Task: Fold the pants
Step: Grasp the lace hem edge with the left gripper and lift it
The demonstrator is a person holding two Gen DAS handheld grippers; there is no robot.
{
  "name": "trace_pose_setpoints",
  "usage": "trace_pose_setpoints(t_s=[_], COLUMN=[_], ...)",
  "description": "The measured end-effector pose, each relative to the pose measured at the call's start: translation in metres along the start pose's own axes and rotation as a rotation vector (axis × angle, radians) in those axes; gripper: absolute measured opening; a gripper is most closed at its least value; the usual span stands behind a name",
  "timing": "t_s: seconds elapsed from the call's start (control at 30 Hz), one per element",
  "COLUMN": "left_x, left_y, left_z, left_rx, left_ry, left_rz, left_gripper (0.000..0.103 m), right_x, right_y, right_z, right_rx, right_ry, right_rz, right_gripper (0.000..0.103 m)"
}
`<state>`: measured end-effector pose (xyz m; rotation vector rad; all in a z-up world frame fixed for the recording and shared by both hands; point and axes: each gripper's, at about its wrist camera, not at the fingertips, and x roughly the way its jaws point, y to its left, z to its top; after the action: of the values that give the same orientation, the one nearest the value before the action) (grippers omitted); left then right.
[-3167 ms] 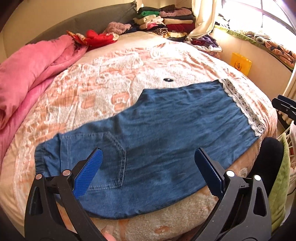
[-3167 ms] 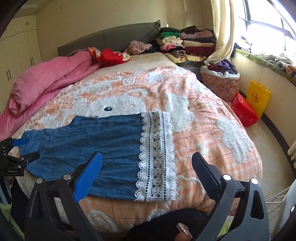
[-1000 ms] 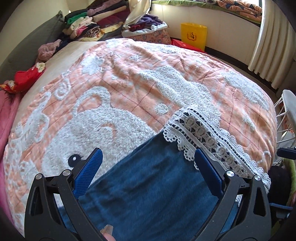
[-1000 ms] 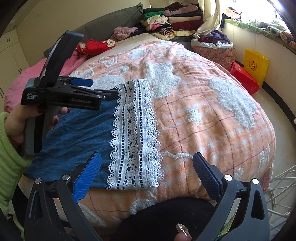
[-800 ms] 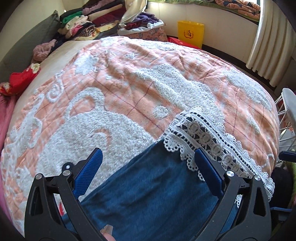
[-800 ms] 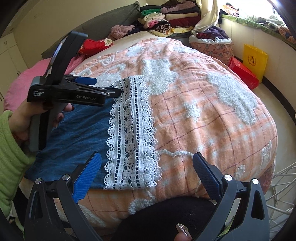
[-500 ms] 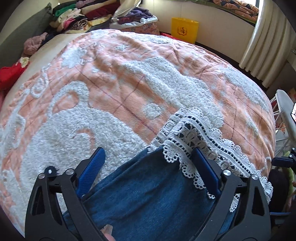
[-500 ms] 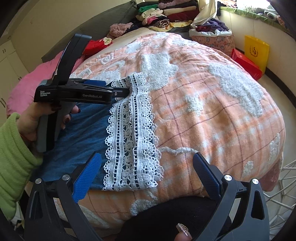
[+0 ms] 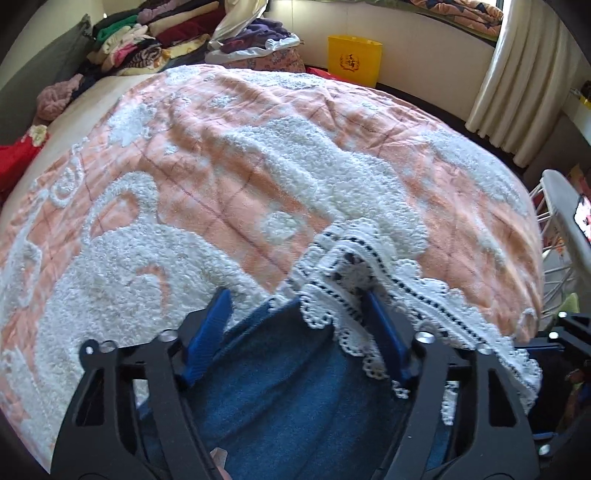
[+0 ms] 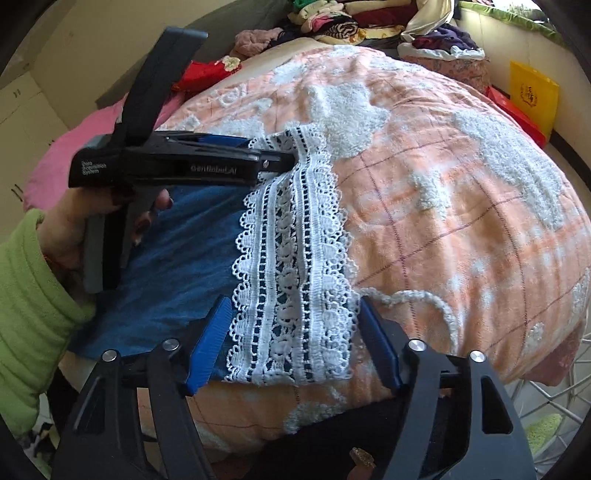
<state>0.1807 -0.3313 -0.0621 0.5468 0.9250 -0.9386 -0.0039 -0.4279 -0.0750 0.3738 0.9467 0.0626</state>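
Blue denim pants (image 10: 184,266) with a white lace hem (image 10: 295,258) lie flat on the bed. My left gripper (image 9: 295,328) is down on the far corner of the hem. Its jaws are closing, and denim (image 9: 280,387) and lace (image 9: 351,273) hump up between the blue pads. In the right wrist view the left gripper (image 10: 284,160) shows side-on, held by a hand in a green sleeve (image 10: 33,295). My right gripper (image 10: 293,343) straddles the near corner of the lace. Its jaws are closing, and the lace still lies flat between the pads.
The peach and white bedspread (image 9: 258,166) drops off at its edge close to the right gripper. Folded clothes (image 9: 155,33) are stacked at the far end. A yellow bag (image 9: 354,59), a curtain (image 9: 524,74) and a white wire rack (image 9: 554,221) stand beside the bed, and a pink duvet (image 10: 55,155) lies far left.
Both grippers have sunk onto the hem corners and their jaws have narrowed. The lace at the far corner has bunched up between the left pads.
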Motion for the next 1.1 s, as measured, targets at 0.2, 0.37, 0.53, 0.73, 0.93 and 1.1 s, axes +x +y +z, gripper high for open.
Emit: trace_pose_setpoints(t_s=[0.2,0.37,0.53,0.73,0.93,1.1], left_x=[0.000,0.001,0.000,-0.002,-0.001,-0.003], left_y=[-0.005,-0.006,-0.008,-0.011,-0.008,-0.006], left_z=[0.000,0.001,0.002,0.000,-0.001,-0.002], left_rx=[0.010,0.006,0.009,0.013,0.003,-0.006], left_ry=[-0.007,-0.007,-0.006,-0.008,-0.015,0.002], left_rz=[0.001,0.012,0.008,-0.009,-0.033,-0.046], left_gripper=[0.053,0.053,0.046,0.033,0.033,0.017], right_x=[0.009,0.010,0.003,-0.003,-0.002,0.006], right_y=[-0.002,-0.003,-0.013,-0.020,-0.011,0.001], right_z=[0.006,0.007,0.006,0.005,0.006,0.004], right_rx=[0.043,0.057,0.093,0.126,0.093,0.051], right_ry=[0.015,0.010,-0.033,-0.068,-0.056,-0.016], right_rz=[0.040,0.052,0.047,0.078,0.082,0.056], right_gripper=[0.083,0.084,0.054,0.041,0.045,0.045])
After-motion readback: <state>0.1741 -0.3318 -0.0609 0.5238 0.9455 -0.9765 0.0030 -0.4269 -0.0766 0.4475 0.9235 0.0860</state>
